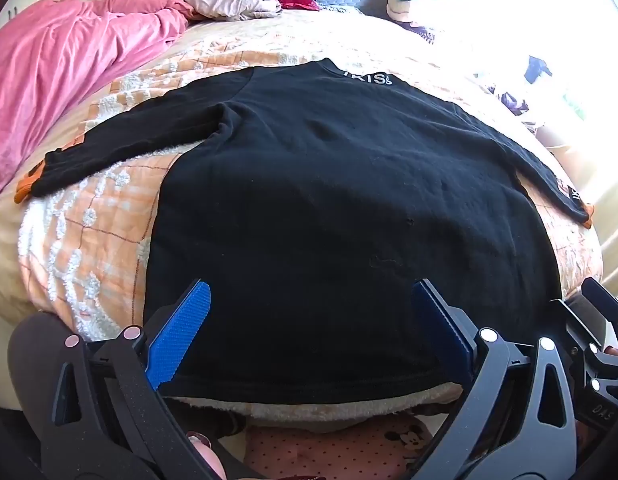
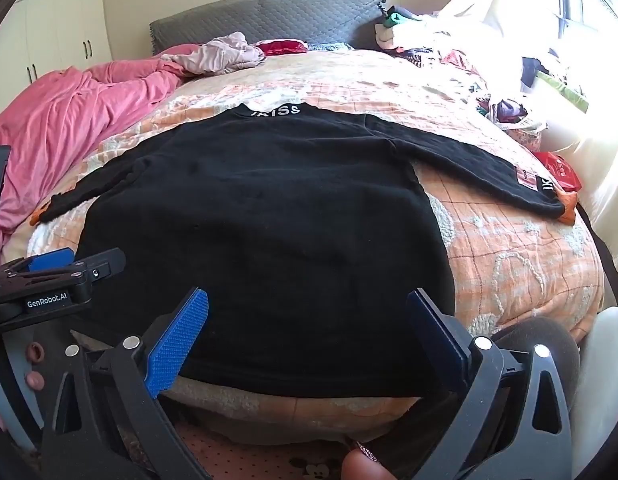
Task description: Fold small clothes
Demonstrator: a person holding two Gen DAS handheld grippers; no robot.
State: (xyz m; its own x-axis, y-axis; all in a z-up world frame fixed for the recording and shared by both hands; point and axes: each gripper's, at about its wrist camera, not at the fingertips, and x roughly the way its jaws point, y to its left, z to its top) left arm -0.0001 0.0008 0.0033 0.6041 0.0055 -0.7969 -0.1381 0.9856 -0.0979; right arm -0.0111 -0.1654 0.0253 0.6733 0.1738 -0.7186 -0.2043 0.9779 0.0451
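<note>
One black top (image 1: 329,200) lies flat on the bed's orange quilt (image 1: 89,220), sleeves out to both sides, hem nearest me, and both my left gripper (image 1: 309,328) and right gripper (image 2: 307,336) hang over that hem with fingers spread wide, holding nothing. It looks soft, light and floppy, so I'd pinch a sleeve cuff or a hem corner, where the cloth should lift without dragging. Nothing lies on it; the pink blanket (image 1: 69,60) sits near the left cuff, clutter well off.
</note>
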